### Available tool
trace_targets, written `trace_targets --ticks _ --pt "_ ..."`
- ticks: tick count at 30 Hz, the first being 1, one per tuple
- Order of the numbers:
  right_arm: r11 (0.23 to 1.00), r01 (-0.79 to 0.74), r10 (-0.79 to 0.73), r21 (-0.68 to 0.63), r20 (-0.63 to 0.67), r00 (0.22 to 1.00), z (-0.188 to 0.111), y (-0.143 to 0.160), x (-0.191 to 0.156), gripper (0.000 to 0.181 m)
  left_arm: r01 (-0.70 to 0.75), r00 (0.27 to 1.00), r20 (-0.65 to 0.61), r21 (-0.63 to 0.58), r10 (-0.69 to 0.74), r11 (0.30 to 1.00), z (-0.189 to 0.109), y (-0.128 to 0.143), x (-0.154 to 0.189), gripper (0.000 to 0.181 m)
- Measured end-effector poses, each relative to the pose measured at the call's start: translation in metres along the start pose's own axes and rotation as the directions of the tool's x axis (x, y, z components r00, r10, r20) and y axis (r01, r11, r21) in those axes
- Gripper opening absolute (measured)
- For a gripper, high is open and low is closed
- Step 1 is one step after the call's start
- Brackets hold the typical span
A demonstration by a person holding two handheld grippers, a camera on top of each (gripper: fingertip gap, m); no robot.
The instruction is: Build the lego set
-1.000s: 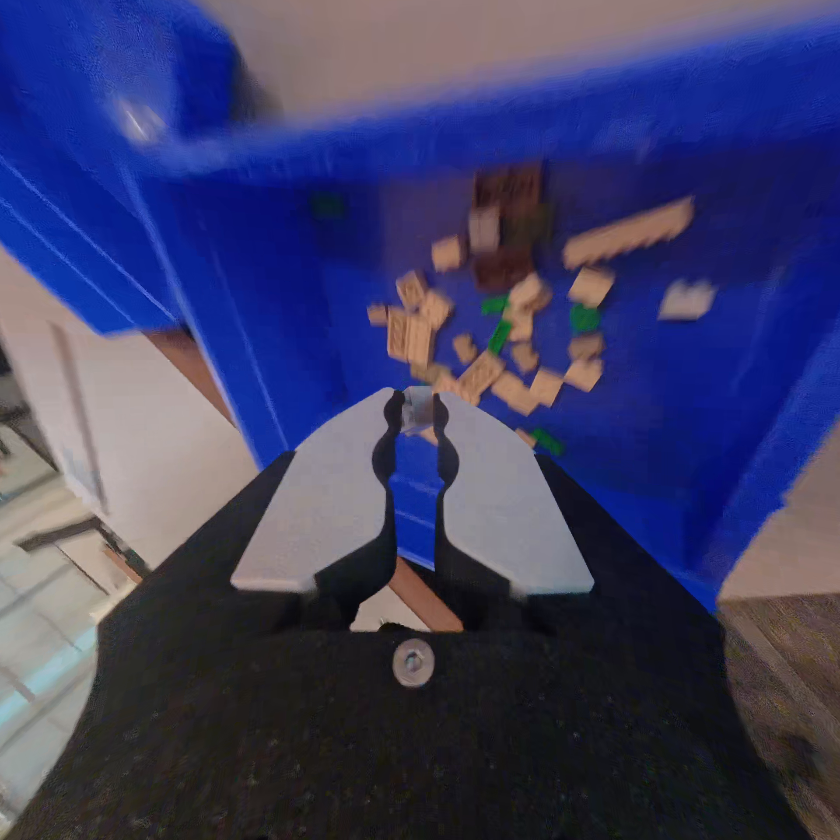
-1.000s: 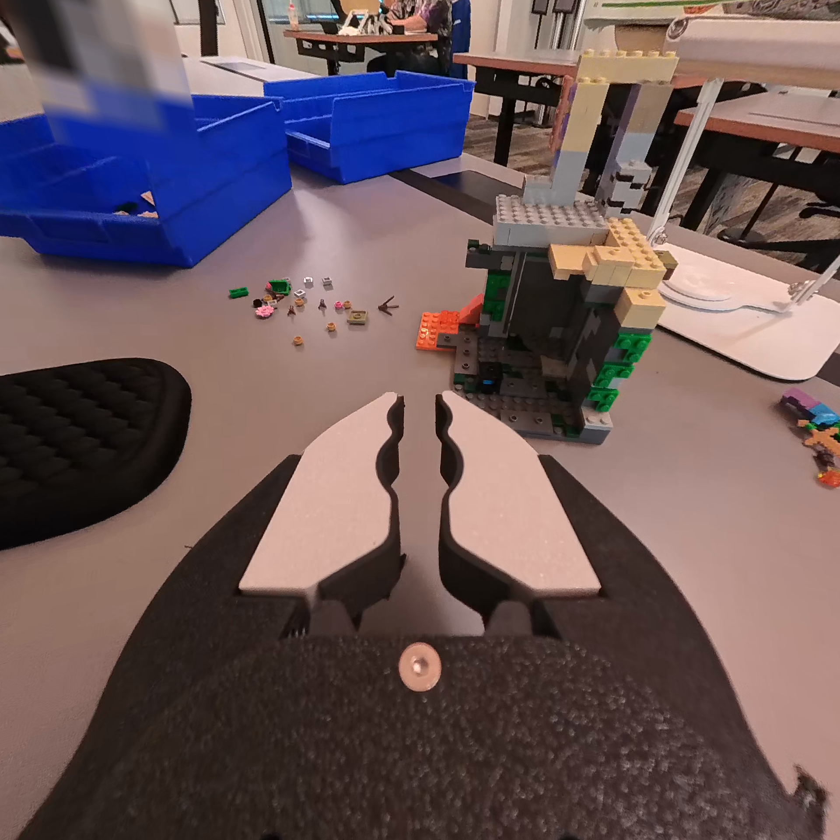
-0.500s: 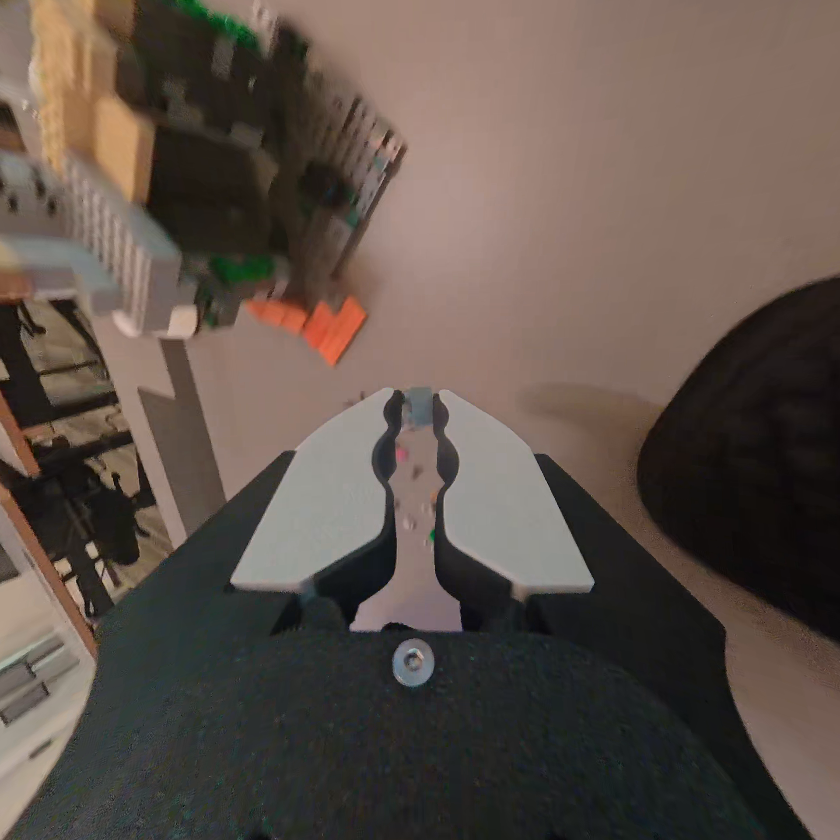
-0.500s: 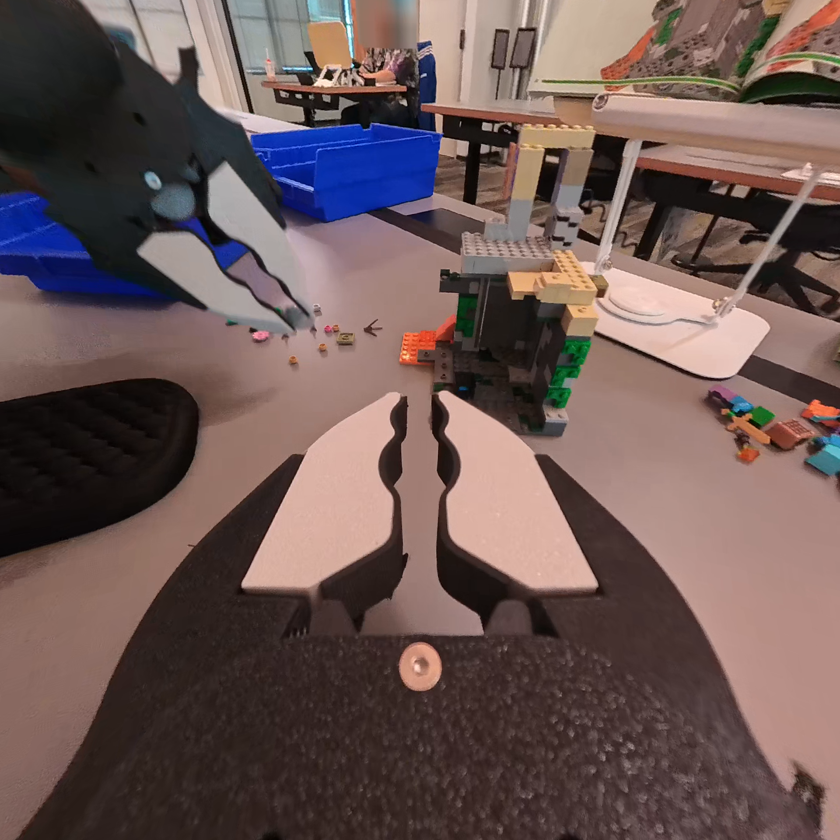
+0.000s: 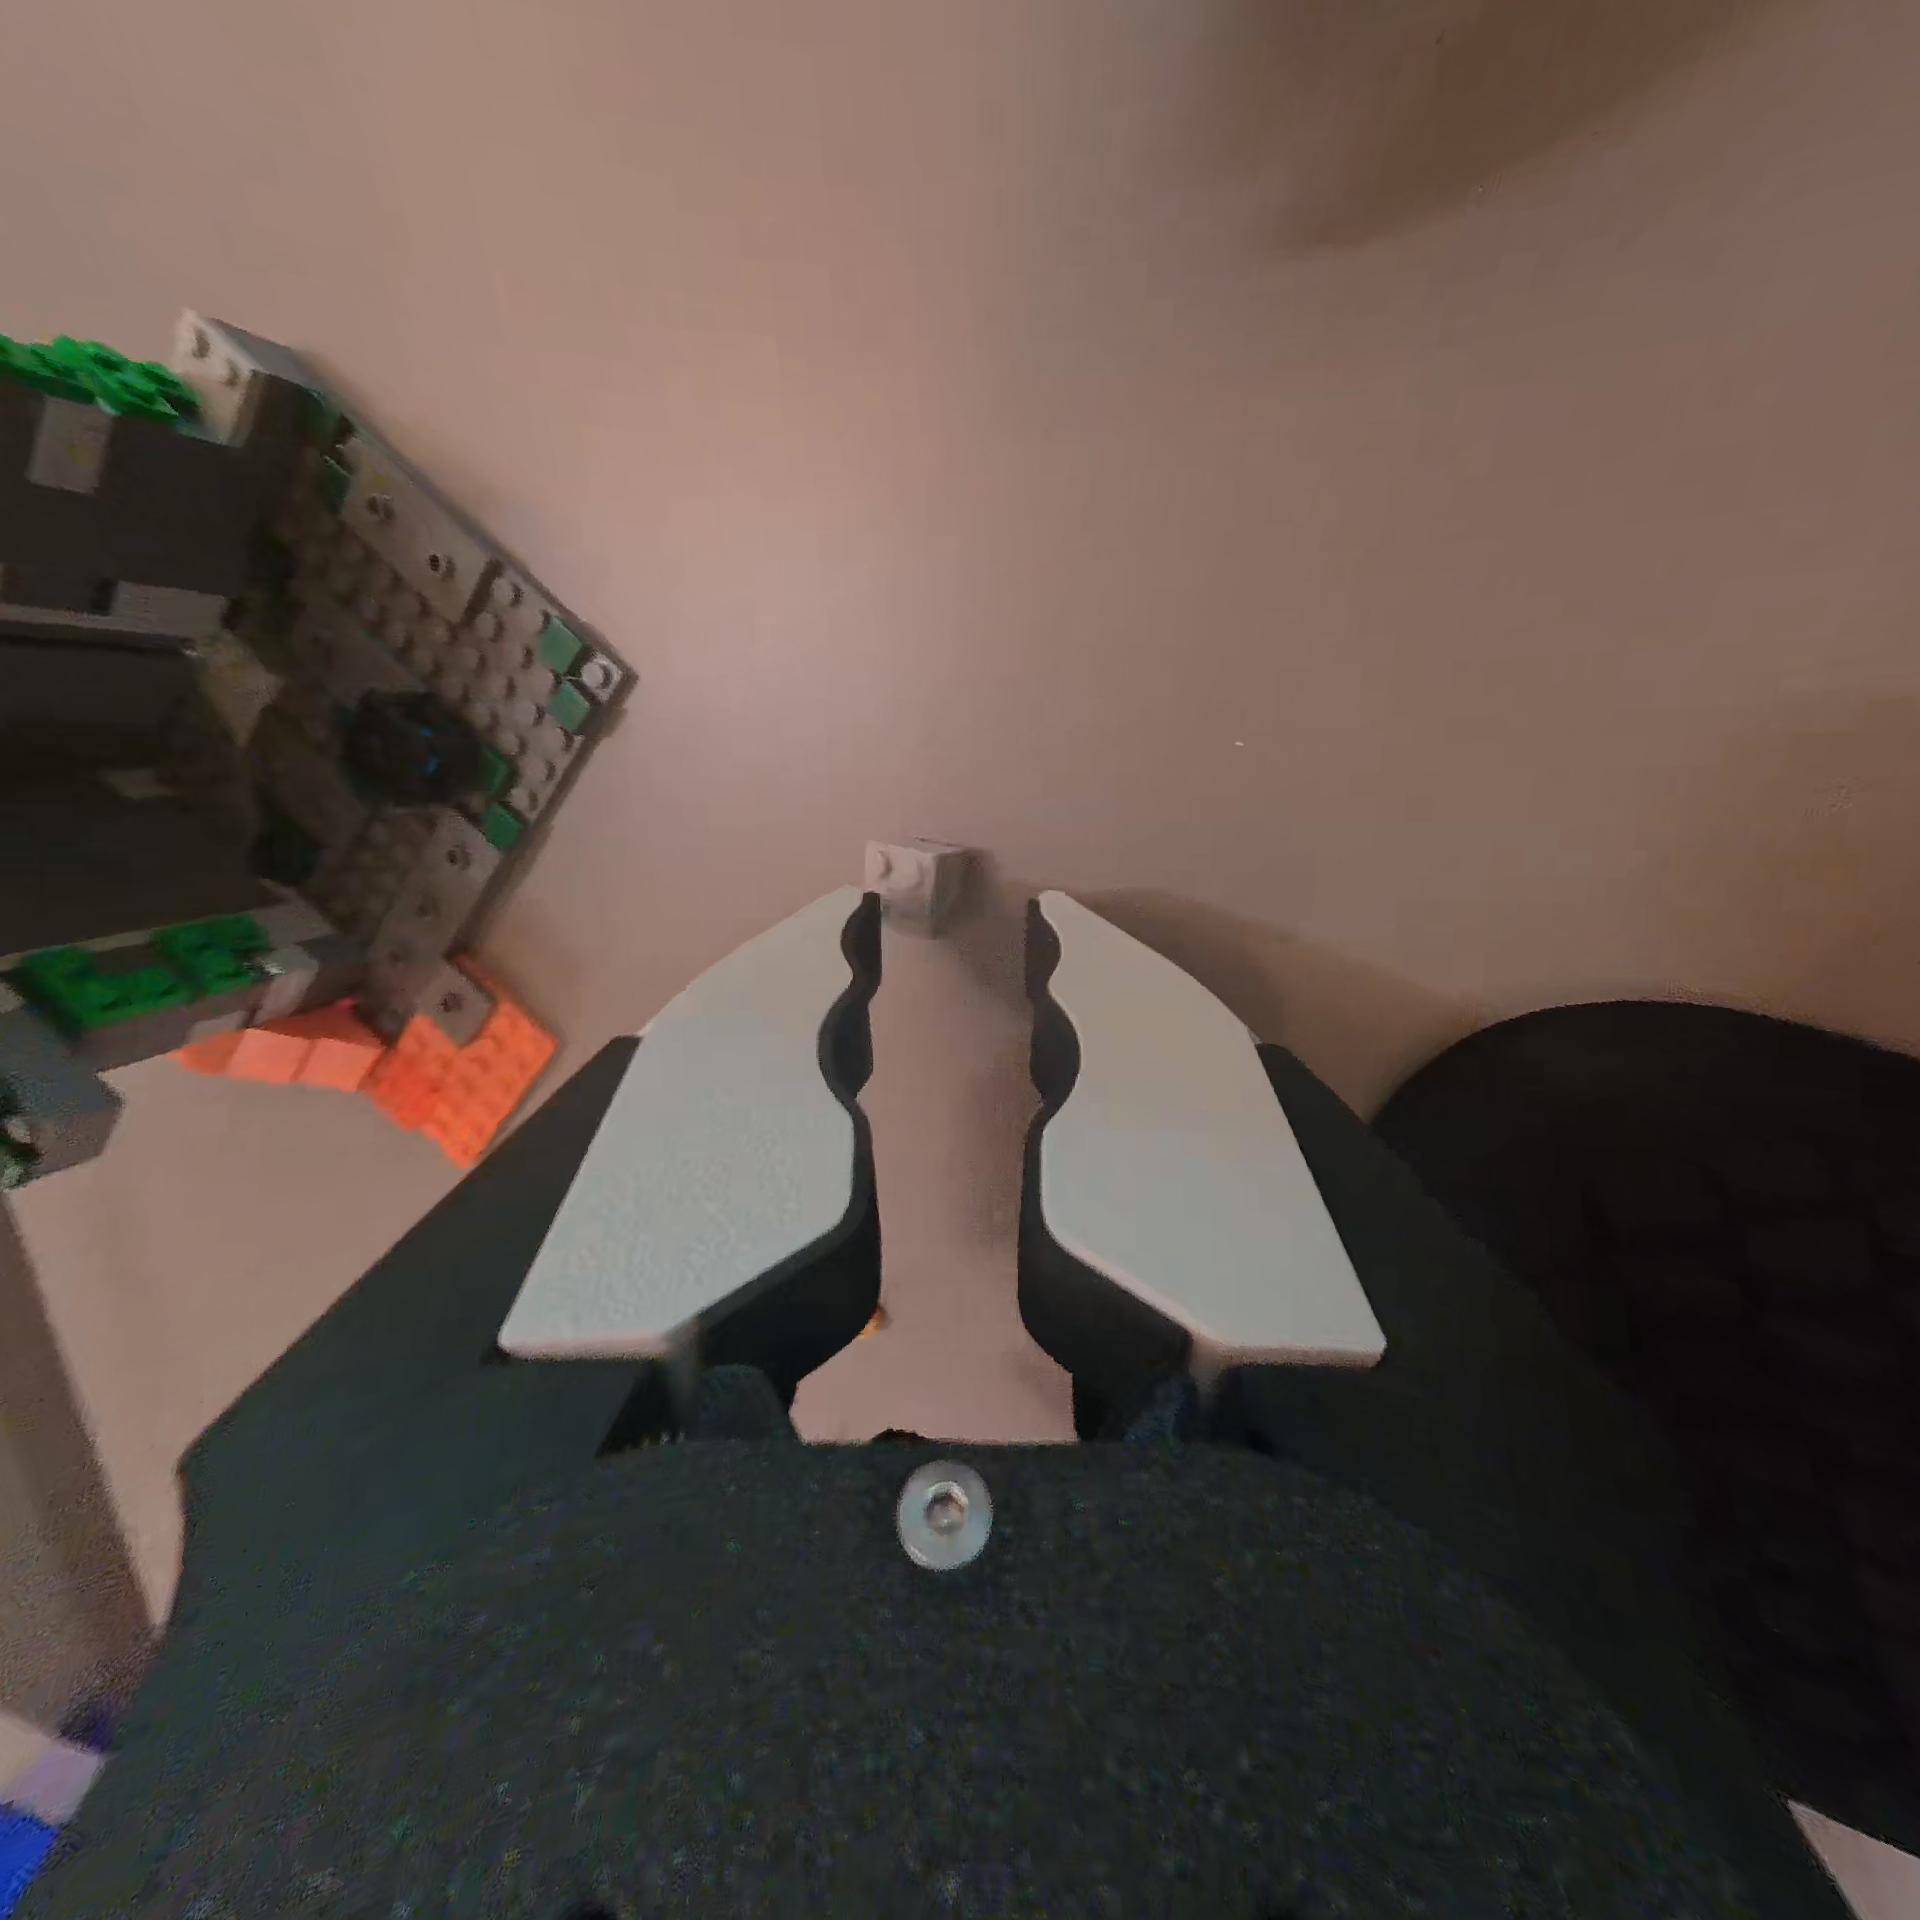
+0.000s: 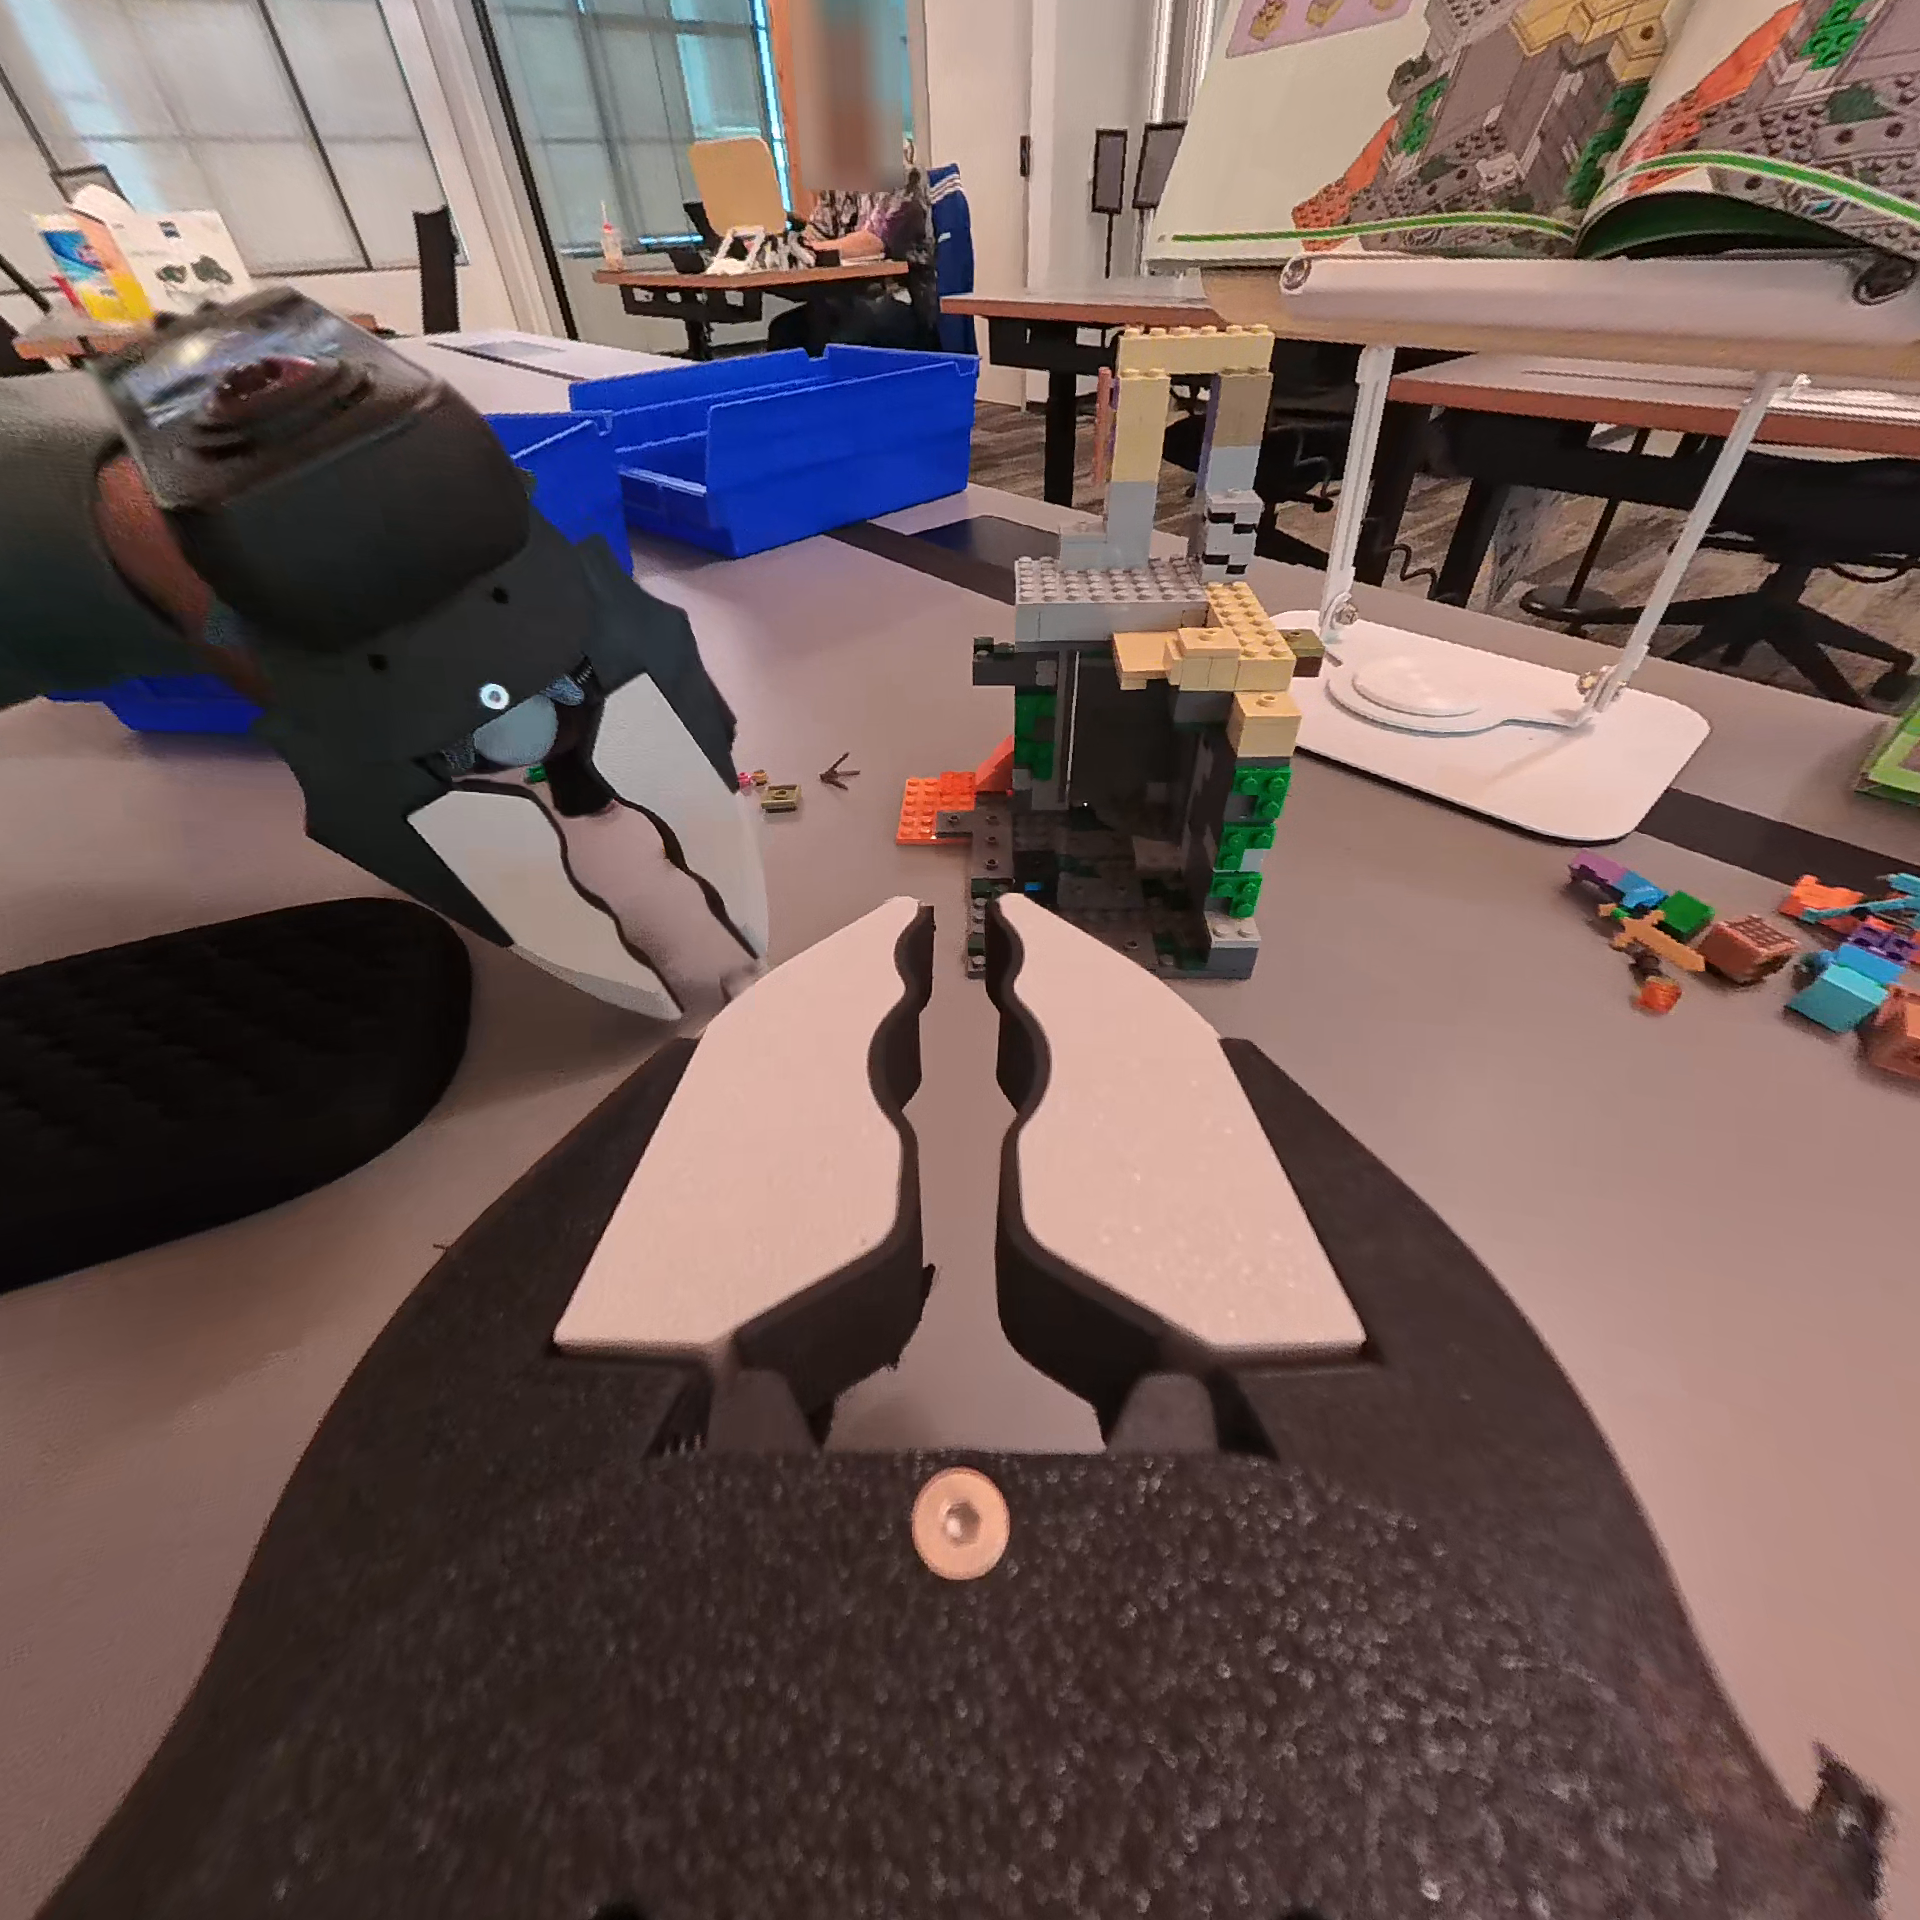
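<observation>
Two claws are over the grey table (image 6: 1455, 1091), and neither one pinches anything. The left claw (image 5: 951, 904) is spread, its tips pointing down at the tabletop, and a small light grey brick (image 5: 920, 883) lies on the table just past them, apart from the right finger and perhaps grazing the left one. The right claw (image 6: 958, 914) hovers near it with only a narrow slit between its fingers and nothing in that slit.

The half-built model (image 6: 1132, 748) stands a little beyond the right claw, on dark grey plates with an orange plate (image 6: 935, 805) at one corner; its instruction book (image 6: 1558, 135) sits open on a white stand (image 6: 1507, 748) behind.

My judgement is that the brick is being set down for a better grip. To do that well, the left claw should lift straight off without nudging the brick, and the next pinch should take it by its flat sides, studs up, so it can be pressed squarely onto the model.

From the right wrist view the brick is almost wholly hidden behind the right claw's own finger. The left wrist view cuts off the model's upper part and is blurred at its edges. The blue bins (image 6: 790, 447) hide their contents, and the loose small parts (image 6: 779, 795) near the model are too tiny to identify.
</observation>
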State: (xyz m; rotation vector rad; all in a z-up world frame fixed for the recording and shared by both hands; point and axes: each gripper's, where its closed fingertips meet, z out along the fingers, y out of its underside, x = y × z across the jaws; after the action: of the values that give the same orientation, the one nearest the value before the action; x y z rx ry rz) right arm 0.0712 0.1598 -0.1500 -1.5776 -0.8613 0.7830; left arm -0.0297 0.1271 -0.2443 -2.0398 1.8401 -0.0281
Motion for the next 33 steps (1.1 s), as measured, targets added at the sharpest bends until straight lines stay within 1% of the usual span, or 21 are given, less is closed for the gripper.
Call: trace_targets --ticks 5,7,10,13,18,21,23,25,26,28,29,31,33 --pt "1.0 -0.006 0.005 0.004 0.008 1.0 0.0 -0.001 -0.001 0.009 0.125 0.991 -0.06 0.099 -0.119 0.987 -0.006 -0.006 0.003 0.028" --pt "1.0 -0.005 0.005 0.002 0.01 1.0 0.0 0.0 -0.001 0.009 0.165 0.985 -0.078 0.116 -0.156 0.979 -0.005 -0.005 0.001 0.028" --pt "1.0 -0.001 0.001 -0.004 0.012 1.0 0.001 0.001 -0.002 0.009 0.154 0.986 -0.078 0.107 -0.146 0.982 0.001 0.0 -0.003 0.027" --pt "1.0 0.001 -0.001 -0.006 0.008 1.0 0.001 0.002 -0.001 0.009 0.144 0.987 -0.084 0.092 -0.136 0.985 0.008 0.002 -0.003 0.018" --pt "1.0 -0.001 0.001 -0.009 0.009 1.0 0.001 0.002 -0.001 0.008 0.19 0.98 -0.078 0.116 -0.182 0.975 0.009 -0.01 -0.004 0.018" --pt "1.0 0.001 -0.001 -0.012 0.012 1.0 0.001 0.003 -0.002 0.008 0.247 0.968 -0.068 0.144 -0.24 0.958 0.007 -0.015 -0.005 0.032" --pt "1.0 0.0 0.0 -0.019 0.009 1.0 0.002 0.004 -0.001 0.009 0.281 0.96 -0.056 0.168 -0.276 0.945 0.002 -0.017 -0.005 0.037" --pt "1.0 -0.003 0.003 -0.03 -0.004 1.0 0.002 0.006 0.002 0.009 0.296 0.954 -0.026 0.206 -0.297 0.933 -0.011 -0.017 -0.005 0.035" --pt "0.999 -0.003 0.003 -0.033 -0.014 1.0 0.002 0.007 0.004 0.009 0.302 0.95 0.003 0.235 -0.311 0.924 -0.022 -0.017 -0.006 0.033" --pt "0.999 -0.001 -0.001 -0.039 -0.048 0.999 0.0 0.007 0.01 0.009 0.335 0.929 0.043 0.316 -0.367 0.888 -0.053 -0.013 -0.011 0.028" --pt "0.999 0.003 -0.005 -0.039 -0.073 0.997 -0.002 0.006 0.015 0.008 0.361 0.911 0.067 0.353 -0.408 0.863 -0.07 -0.006 -0.016 0.026" --pt "0.999 0.005 -0.01 -0.038 -0.126 0.992 -0.007 0.003 0.026 0.008 0.398 0.857 0.152 0.413 -0.493 0.819 -0.11 0.022 -0.029 0.019" --pt "0.999 -0.004 -0.004 -0.042 -0.178 0.984 -0.014 0.002 0.04 0.008 0.45 0.76 0.238 0.479 -0.605 0.753 -0.153 0.064 -0.044 0.009"
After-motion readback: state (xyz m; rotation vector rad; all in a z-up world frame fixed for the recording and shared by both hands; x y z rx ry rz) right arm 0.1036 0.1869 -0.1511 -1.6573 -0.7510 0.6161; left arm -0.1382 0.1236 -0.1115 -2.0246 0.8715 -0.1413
